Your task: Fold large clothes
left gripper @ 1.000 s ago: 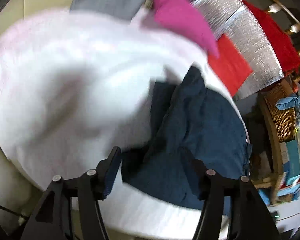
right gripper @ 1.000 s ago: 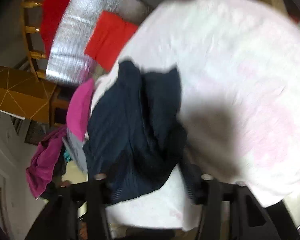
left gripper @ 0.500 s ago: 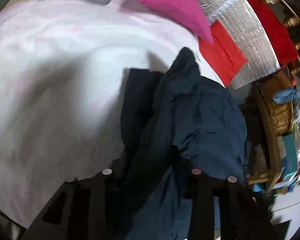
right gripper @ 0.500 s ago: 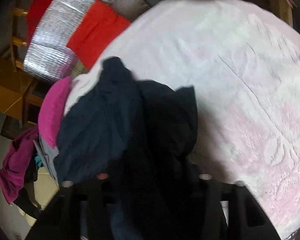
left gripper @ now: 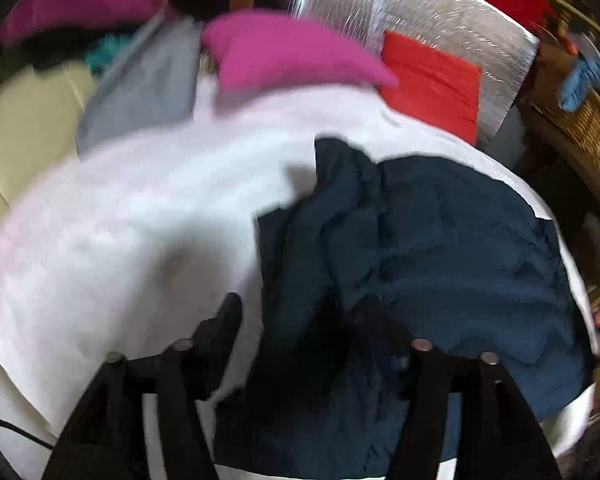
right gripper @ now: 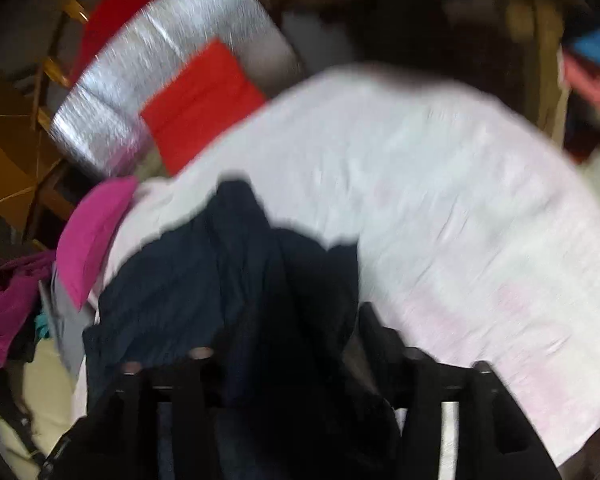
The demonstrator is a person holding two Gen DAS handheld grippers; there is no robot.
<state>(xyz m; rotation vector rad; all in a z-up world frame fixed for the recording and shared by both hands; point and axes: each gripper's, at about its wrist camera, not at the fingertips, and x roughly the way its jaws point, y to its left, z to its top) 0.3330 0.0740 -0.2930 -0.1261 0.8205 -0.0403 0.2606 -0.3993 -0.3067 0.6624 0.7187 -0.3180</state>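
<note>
Navy garment (left gripper: 440,240), crumpled at the right edge of the white-pink cloth (left gripper: 140,220); left gripper (left gripper: 300,320) spread, fabric directly ahead between its fingers.

Right wrist: garment (right gripper: 220,272) bunches ahead-left; right gripper (right gripper: 284,336) spread, cloth between fingers, grip uncertain.

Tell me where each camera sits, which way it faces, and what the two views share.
Left wrist: rides behind the left tongs, looking down along them at the navy garment bunched on the pale pink spread; only the black fingers show.
Right wrist: rides behind the right tongs, looking down at the same garment from the other side; black fingers show.
Shared: navy garment, pink spread, magenta cloth, red cloth, silver sheet.
</note>
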